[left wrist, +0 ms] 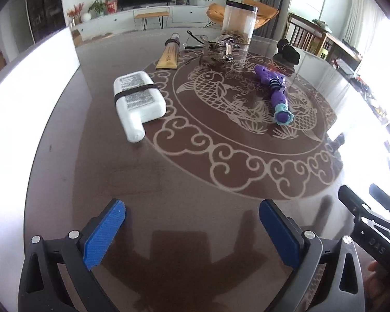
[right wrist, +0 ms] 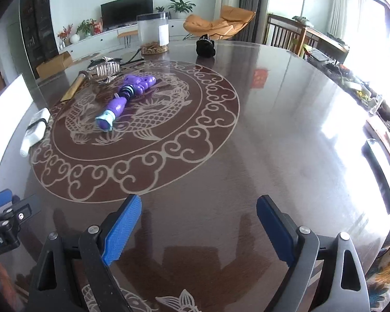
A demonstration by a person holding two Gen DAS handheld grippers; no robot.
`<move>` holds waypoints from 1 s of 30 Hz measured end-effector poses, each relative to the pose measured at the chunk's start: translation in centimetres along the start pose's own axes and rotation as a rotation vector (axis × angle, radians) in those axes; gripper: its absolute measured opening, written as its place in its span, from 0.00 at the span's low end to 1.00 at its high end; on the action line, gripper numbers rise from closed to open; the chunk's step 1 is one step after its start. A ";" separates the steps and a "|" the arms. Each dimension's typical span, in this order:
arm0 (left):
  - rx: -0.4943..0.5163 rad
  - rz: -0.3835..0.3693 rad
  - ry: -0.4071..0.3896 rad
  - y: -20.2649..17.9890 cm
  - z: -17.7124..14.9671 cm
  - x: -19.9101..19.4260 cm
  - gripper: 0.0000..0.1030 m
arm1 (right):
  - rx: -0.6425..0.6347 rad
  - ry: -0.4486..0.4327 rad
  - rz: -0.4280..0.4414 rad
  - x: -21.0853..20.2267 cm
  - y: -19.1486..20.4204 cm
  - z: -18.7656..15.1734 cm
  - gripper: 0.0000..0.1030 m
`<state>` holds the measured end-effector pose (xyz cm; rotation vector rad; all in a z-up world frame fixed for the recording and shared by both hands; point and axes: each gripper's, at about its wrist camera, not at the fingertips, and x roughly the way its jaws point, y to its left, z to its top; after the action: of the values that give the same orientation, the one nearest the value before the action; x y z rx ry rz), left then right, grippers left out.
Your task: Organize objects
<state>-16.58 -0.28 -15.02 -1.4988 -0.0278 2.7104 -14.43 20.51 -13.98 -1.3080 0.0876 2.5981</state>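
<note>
On the glossy brown table point(left wrist: 195, 182), inside the pale fish-and-cloud medallion, a purple toy point(left wrist: 277, 95) lies on its side, its teal-collared end toward the cameras. To its left, just at the medallion's outer scrolls, a white bottle point(left wrist: 137, 101) lies flat with a dark band around its middle and its cap pointing toward the near edge. Farther back a tan tube point(left wrist: 169, 56) lies lengthwise, and beside it sits a small cluster of clear and metallic items point(left wrist: 221, 49) that may include a hair claw, though the view is too small to be sure. Behind the cluster stands a clear jar point(left wrist: 239, 23) with a dark lid and brownish contents at the bottom. A black object point(left wrist: 286, 52) rests to the right of the jar, apart from the rest.

Well short of all these things, the left gripper point(left wrist: 192, 231) hovers over bare tabletop with its blue pads spread wide and nothing between them. The right gripper point(right wrist: 199, 228) is likewise spread apart and empty, above the table near the medallion's edge, the purple toy well ahead and to its left.
</note>
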 end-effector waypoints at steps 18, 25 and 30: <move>-0.019 0.058 -0.060 0.0 0.8 0.8 1.00 | 0.032 0.047 0.022 1.2 -0.3 -0.3 1.00; -0.019 0.058 -0.060 0.1 0.8 0.7 1.00 | 0.032 0.047 0.022 1.2 -0.2 -0.4 1.00; -0.019 0.058 -0.060 0.0 0.8 0.7 1.00 | 0.033 0.047 0.022 1.2 -0.2 -0.4 1.00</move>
<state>-17.63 -0.28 -15.22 -1.4449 -0.0118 2.8079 -14.81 20.90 -15.18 -1.3644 0.1525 2.5733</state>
